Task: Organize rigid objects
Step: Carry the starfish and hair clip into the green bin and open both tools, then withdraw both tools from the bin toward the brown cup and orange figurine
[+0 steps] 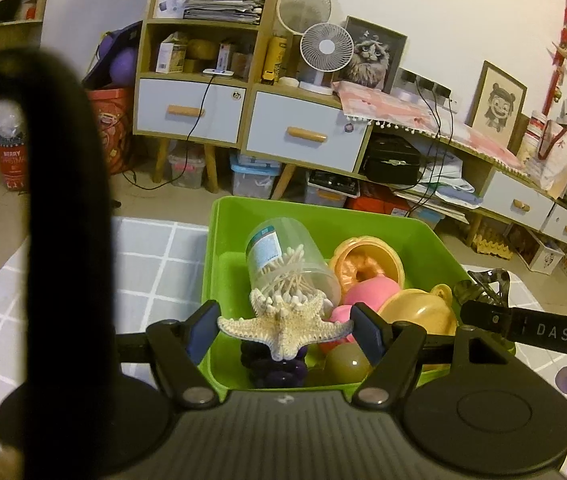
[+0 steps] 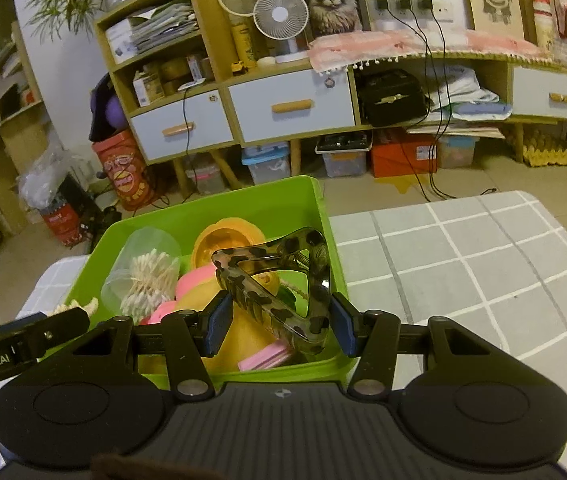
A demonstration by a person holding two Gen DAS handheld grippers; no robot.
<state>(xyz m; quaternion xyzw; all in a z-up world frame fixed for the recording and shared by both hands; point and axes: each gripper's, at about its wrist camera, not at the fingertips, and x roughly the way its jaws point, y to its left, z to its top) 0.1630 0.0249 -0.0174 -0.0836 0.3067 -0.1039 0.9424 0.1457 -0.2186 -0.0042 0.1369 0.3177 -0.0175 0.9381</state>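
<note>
1. Left wrist view: the left gripper (image 1: 285, 330) grips a pale, knobbly dried starfish (image 1: 283, 330) by two opposite arm tips, one blue pad (image 1: 199, 334) pressing on each tip, and holds it over the near part of the green plastic bin (image 1: 323, 216).
2. Under and behind the starfish, inside the bin, a clear cotton-swab jar (image 1: 283, 258) lies on its side with its swabs bunched toward the near end; a dark purple grape-like cluster (image 1: 275, 370) sits directly below the starfish.
3. To the right of the jar are an orange bowl-shaped toy (image 1: 367, 262), a pink rounded piece (image 1: 371, 292), a yellow-orange domed lid (image 1: 419, 312) and a dull olive ball (image 1: 347, 362).
4. Right wrist view: the right gripper (image 2: 279, 326) is clamped on a leopard-patterned hair claw clip (image 2: 283, 284), one pad at each side of the clip, which hangs tilted over the bin's right near corner.
5. In the same view the jar (image 2: 143, 268) lies at the bin's left side, the orange toy (image 2: 227, 240) is behind the clip, and a pink flat block (image 2: 263, 358) lies by the near wall.
6. The bin stands on a grey cloth with a white grid (image 2: 463, 280); the part to its right is bare.
7. A black curved strap (image 1: 63, 200) crosses the left side of the left view, out of focus.
8. Beyond the table stand a wooden cabinet with pale blue drawers (image 1: 299, 136), two small white fans (image 1: 325, 50) and a framed cat picture (image 1: 371, 54).
</note>
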